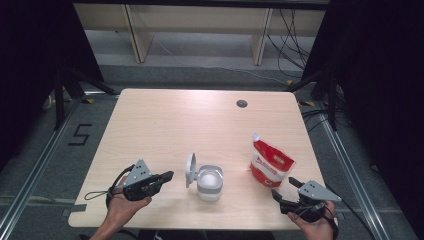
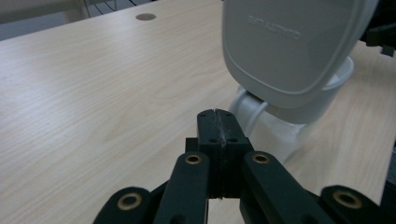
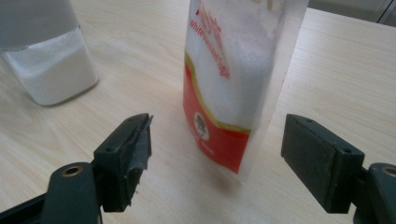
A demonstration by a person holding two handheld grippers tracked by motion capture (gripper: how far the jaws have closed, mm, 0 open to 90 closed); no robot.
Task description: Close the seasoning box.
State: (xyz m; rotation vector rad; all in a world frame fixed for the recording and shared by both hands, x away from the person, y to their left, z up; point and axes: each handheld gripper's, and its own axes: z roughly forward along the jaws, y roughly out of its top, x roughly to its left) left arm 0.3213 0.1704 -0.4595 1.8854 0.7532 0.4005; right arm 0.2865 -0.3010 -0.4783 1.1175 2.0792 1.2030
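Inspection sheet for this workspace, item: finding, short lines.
Surface: wooden table, bare apart from a round grommet hole near the far edge.
Job's things: white container with hinged lid standing open, white granules inside; red-and-white sugar pouch upright, top open.
Clutter: nothing seen.
Grippers: left gripper shut on nothing, just short of the lid; right gripper open, pouch ahead of its jaws, untouched.
Cables: gripper cable looped over the near edge; loose cables on the floor behind.
Surroundings: black curtains, floor rails, wooden frame beyond.
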